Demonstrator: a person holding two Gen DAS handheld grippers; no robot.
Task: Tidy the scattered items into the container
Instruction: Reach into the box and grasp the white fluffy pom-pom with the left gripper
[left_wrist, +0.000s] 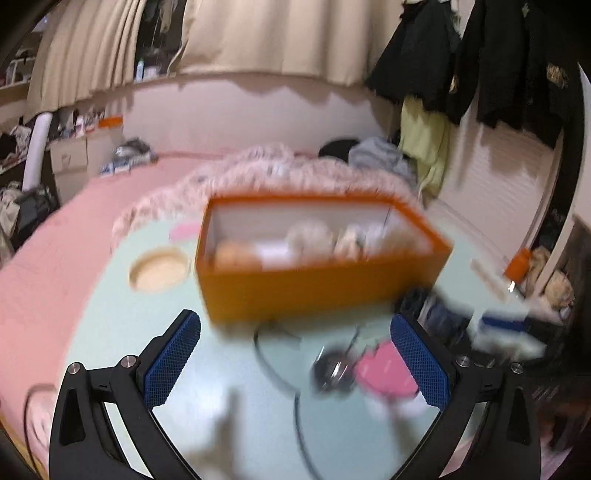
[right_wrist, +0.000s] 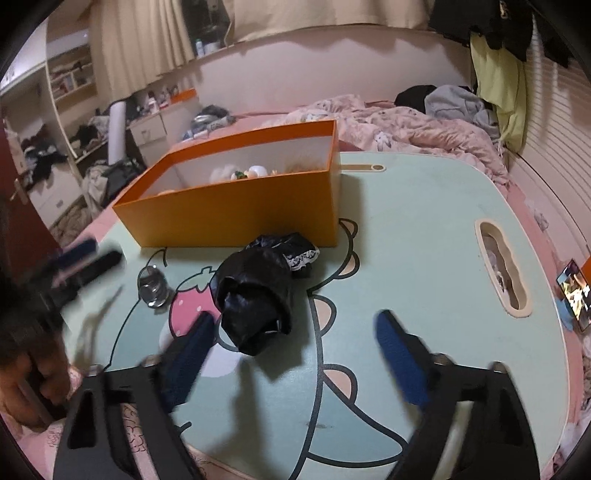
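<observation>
Right claw (right_wrist: 295, 343) released over the table (right_wrist: 424, 236), black bag (right_wrist: 255, 302) just ahead — next, clench it, carry to orange box (right_wrist: 236, 218); left claw (left_wrist: 295, 354) released, empty.

We see dim warm indoor light, heavy motion blur across the left wrist view, a sharper right wrist view, soft shadows near, fisheye bending with dark corners.

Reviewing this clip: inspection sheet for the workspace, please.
Surface: pale green cartoon-print table on a pink bed.
Job's things: orange box, some items inside; crumpled black garment and small clear glass lying outside it.
Clutter: phone at the table edge.
Grippers: left gripper and right gripper, jaws open, empty.
Cables: nothing seen.
Surroundings: pink quilt, hanging clothes, curtains.
</observation>
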